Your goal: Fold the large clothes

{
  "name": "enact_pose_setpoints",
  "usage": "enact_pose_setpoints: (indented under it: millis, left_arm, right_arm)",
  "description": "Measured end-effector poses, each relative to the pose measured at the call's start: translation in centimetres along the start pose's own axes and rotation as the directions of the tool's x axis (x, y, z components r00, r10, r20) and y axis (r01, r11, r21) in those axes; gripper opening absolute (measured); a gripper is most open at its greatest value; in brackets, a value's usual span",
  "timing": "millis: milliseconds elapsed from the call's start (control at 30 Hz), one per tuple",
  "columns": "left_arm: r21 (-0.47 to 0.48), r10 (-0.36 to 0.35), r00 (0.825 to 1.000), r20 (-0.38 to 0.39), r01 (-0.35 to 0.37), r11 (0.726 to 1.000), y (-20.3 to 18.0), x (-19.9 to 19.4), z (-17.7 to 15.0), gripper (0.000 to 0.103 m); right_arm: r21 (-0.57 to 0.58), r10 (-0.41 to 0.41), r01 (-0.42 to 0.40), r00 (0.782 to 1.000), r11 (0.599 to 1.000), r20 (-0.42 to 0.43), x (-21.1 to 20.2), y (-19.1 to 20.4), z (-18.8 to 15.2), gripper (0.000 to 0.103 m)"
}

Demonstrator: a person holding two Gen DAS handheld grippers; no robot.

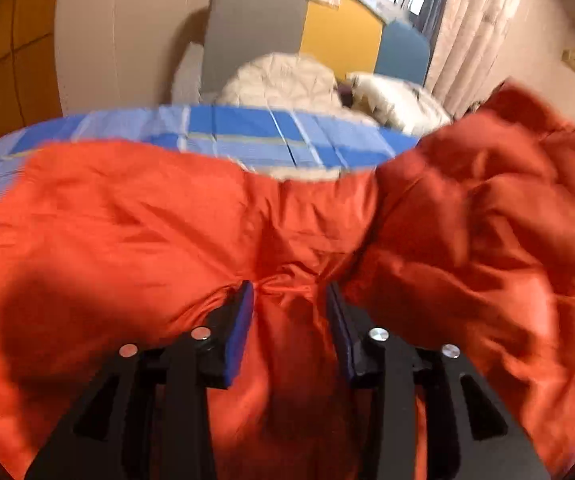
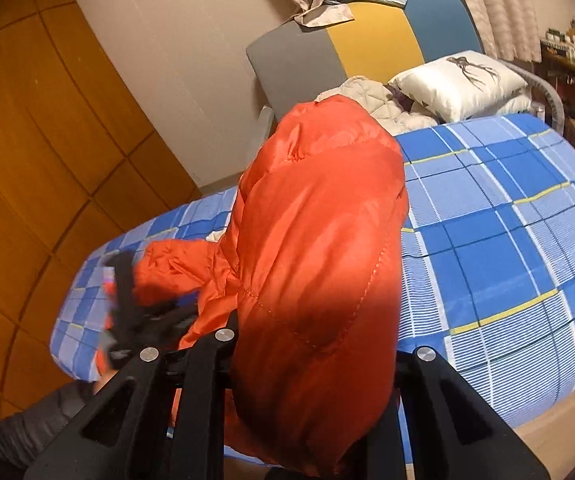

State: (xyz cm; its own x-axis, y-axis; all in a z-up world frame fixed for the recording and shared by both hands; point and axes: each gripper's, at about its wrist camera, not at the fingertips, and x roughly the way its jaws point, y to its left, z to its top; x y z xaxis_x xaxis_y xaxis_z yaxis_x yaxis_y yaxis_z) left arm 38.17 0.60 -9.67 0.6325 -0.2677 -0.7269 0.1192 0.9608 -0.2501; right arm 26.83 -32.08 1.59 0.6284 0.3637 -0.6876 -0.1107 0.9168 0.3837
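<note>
in the left wrist view the left tool (image 1: 290,292) sits at the bottom centre of the frame, its two blue-padded fingers (image 1: 241,320) partly spread with a bunched ridge of the orange puffer jacket (image 1: 135,216) between them; the pads touch the fabric on both sides, pinching that fold. the jacket fills the lower half of the frame and rises in a crumpled mass at the right, lying over the blue plaid bed sheet (image 1: 247,128).

in the right wrist view the right tool (image 2: 315,364) is at the bottom centre, but a thick hanging lobe of the jacket (image 2: 319,240) covers its fingertips, so how far it is spread cannot be told; fabric lies between its arms. the left tool (image 2: 127,304) shows blurred at lower left against the jacket. a white pillow (image 2: 459,80) lies at upper right.
</note>
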Motion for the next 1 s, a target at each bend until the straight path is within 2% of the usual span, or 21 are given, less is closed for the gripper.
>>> enact_pose_setpoints:
  millis: [100, 200, 333, 400, 633, 767, 833, 900, 1000]
  left_arm:
    - [-0.025, -0.020, 0.999, 0.040, 0.021, 0.999, 1.8, -4.0, -1.4, 0.038]
    - [-0.051, -0.062, 0.998, 0.022, 0.064, 0.997, 2.5, -5.7, -4.1, 0.037]
    - [-0.001, -0.092, 0.995, 0.025, 0.092, 0.996, 0.5, -5.9, -6.7, 0.037]
    - [0.020, -0.084, 0.996, 0.017, 0.084, 0.996, -0.5, -5.0, -7.4, 0.037]
    - [0.055, -0.064, 0.998, -0.005, 0.064, 0.996, -1.3, -3.4, -8.0, 0.037]
    - [0.031, -0.087, 0.996, -0.003, 0.087, 0.996, -0.6, -5.3, -8.1, 0.036]
    - [0.020, -0.106, 0.994, 0.033, 0.106, 0.994, 0.2, -7.7, -8.2, 0.038]
    - [0.002, -0.095, 0.991, 0.092, 0.095, 0.995, 2.0, -10.5, -8.1, 0.038]
    - [-0.066, 0.006, 0.983, 0.184, 0.006, 0.998, 6.5, -14.3, -8.1, 0.040]
  right_arm:
    - [-0.018, -0.015, 0.015, 1.000, 1.000, -0.003, 0.0, 0.6, 0.1, 0.018]
    - [-0.032, -0.030, 0.030, 1.000, 0.999, 0.003, 0.1, 1.6, 0.3, 0.018]
    - [-0.039, -0.050, 0.050, 0.999, 0.998, -0.003, 0.2, 2.3, 0.2, 0.018]
    - [-0.046, -0.058, 0.058, 0.998, 0.997, -0.004, 0.0, 2.7, 0.2, 0.018]
    - [-0.105, -0.054, 0.055, 0.999, 0.993, 0.006, -0.1, 5.7, 0.2, 0.018]
    - [-0.153, -0.060, 0.061, 0.998, 0.986, 0.015, -0.2, 7.8, 0.3, 0.018]
    - [-0.173, -0.074, 0.075, 0.997, 0.982, 0.015, -0.3, 8.6, 0.4, 0.018]
    - [-0.183, -0.085, 0.086, 0.996, 0.979, 0.015, -0.3, 9.1, 0.5, 0.018]
    - [-0.196, -0.104, 0.105, 0.994, 0.975, 0.013, -0.1, 9.7, 0.5, 0.018]
